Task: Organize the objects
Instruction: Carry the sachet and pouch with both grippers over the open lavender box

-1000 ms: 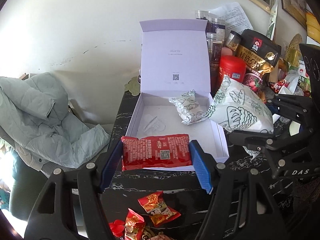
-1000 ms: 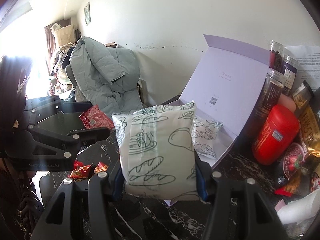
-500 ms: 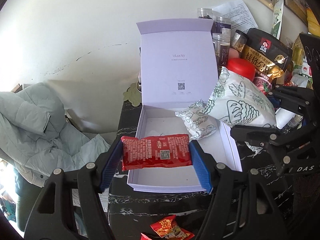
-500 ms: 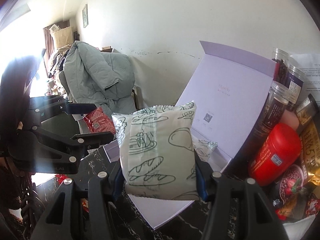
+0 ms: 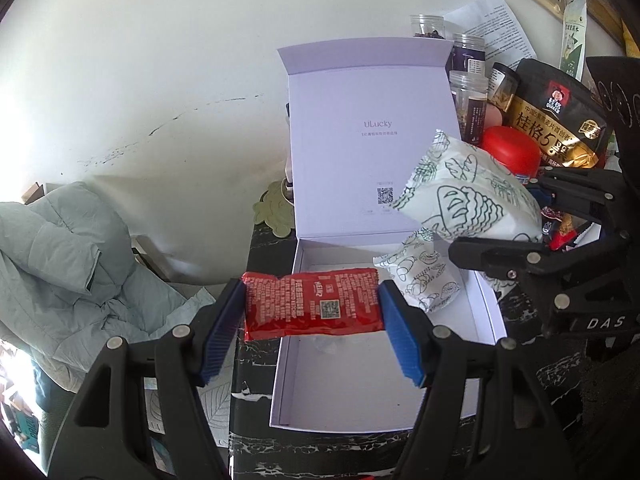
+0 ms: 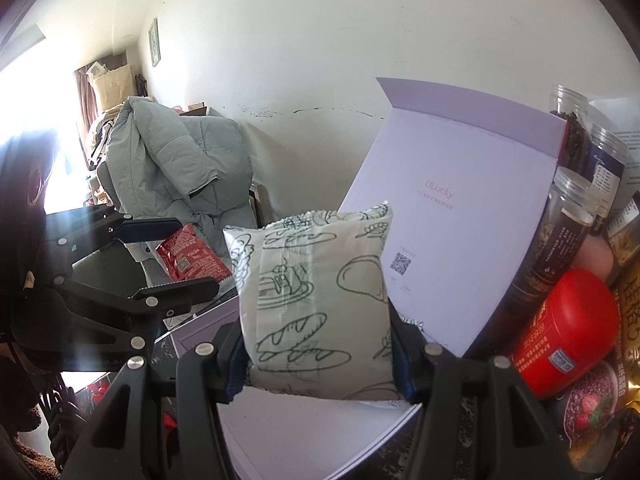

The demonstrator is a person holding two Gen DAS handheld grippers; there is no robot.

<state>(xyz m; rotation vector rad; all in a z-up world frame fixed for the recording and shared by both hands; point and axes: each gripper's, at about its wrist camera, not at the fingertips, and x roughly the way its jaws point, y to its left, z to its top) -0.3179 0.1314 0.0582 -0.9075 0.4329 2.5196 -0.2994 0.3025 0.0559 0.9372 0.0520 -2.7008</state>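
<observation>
The white bread packet [image 6: 320,304] hides most of the open box [image 6: 312,432] floor in the right wrist view, leaving only a corner of the packet lying inside visible. Small print under the lid's [image 5: 372,140] logo is illegible. Window glare washes out the left hand-held gripper [image 6: 168,256] body. Jars [image 5: 468,108] stand partly hidden behind the lid.

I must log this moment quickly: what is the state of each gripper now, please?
Left gripper: closed on the red snack packet.
Right gripper: closed on the white bread-print packet.
</observation>
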